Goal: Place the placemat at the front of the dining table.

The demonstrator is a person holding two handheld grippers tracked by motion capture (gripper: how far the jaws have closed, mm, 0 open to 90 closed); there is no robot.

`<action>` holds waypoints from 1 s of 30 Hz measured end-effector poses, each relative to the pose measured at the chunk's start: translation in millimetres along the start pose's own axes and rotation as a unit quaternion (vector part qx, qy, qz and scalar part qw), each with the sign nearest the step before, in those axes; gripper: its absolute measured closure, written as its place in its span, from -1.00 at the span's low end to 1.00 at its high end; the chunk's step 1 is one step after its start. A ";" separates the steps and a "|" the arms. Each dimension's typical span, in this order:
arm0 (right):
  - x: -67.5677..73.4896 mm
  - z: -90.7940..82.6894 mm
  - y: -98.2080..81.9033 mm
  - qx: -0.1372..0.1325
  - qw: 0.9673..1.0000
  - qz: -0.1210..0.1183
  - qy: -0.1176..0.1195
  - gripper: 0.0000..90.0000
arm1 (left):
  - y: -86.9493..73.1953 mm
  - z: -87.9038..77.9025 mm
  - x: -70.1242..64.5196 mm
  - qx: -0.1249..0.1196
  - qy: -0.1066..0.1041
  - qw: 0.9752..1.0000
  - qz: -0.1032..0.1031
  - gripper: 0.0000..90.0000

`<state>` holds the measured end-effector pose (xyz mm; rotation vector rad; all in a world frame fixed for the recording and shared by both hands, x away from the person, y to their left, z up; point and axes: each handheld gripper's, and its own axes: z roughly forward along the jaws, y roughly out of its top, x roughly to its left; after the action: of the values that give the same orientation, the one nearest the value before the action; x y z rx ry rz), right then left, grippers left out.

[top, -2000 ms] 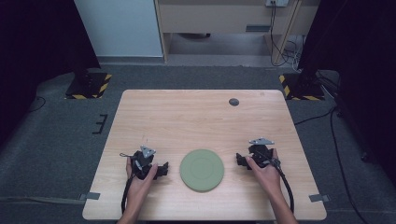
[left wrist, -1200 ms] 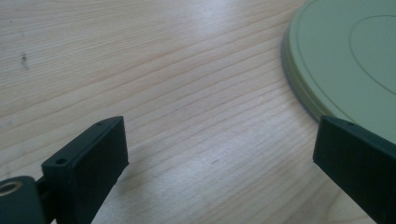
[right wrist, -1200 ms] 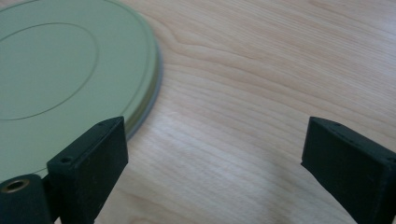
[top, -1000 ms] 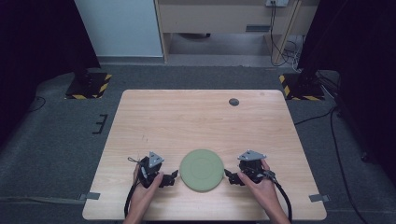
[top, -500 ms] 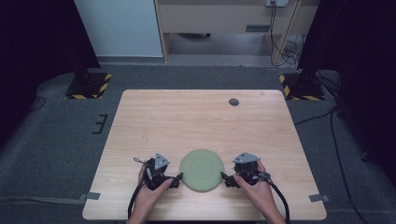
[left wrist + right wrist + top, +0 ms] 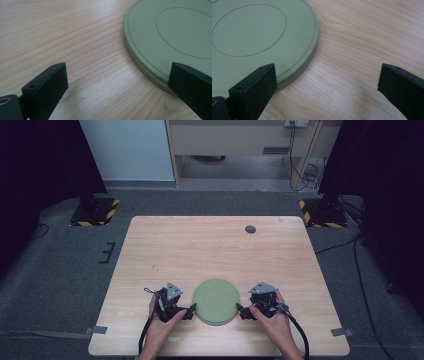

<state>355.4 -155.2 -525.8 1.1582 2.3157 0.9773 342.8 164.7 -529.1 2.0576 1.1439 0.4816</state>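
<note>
We've got the left claw [image 6: 189, 310] and right claw [image 6: 241, 311] flanking the flat round pale-green plastic disc [image 6: 217, 301] on the light wooden counter [image 6: 210, 247]. Both claws gape wide, gripping nothing. One jaw of each overlaps the disc's rim.

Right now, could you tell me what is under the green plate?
The green plate lies flat, upside down, on the wooden table. At its edge a second, greyer rim shows beneath, perhaps another plate. Whatever else lies beneath is covered.
</note>
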 end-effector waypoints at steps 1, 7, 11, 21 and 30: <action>-0.1 0.3 0.1 0.000 1.000 0.001 -0.001 -0.96 | 0.4 0.4 0.1 0.000 0.002 1.000 0.000 -0.96; -1.2 2.8 1.4 -0.004 1.000 0.005 -0.011 -0.98 | 1.4 2.5 0.7 -0.003 0.008 1.000 -0.003 -0.96; -1.4 4.1 2.2 -0.007 1.000 0.006 -0.020 -0.98 | 2.1 3.8 1.0 -0.004 0.012 1.000 -0.006 -0.98; 3.1 0.5 1.2 -0.006 1.000 0.000 -0.015 -0.87 | 0.6 2.6 -0.6 -0.003 0.011 1.000 -0.005 -0.93; 1.8 2.8 1.6 -0.008 1.000 0.005 -0.023 -0.93 | 2.4 5.0 -0.9 -0.005 0.023 1.000 -0.005 -0.98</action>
<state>356.9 -151.9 -526.6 1.1737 2.2635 0.9606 346.8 161.0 -530.6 2.0404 1.1767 0.5303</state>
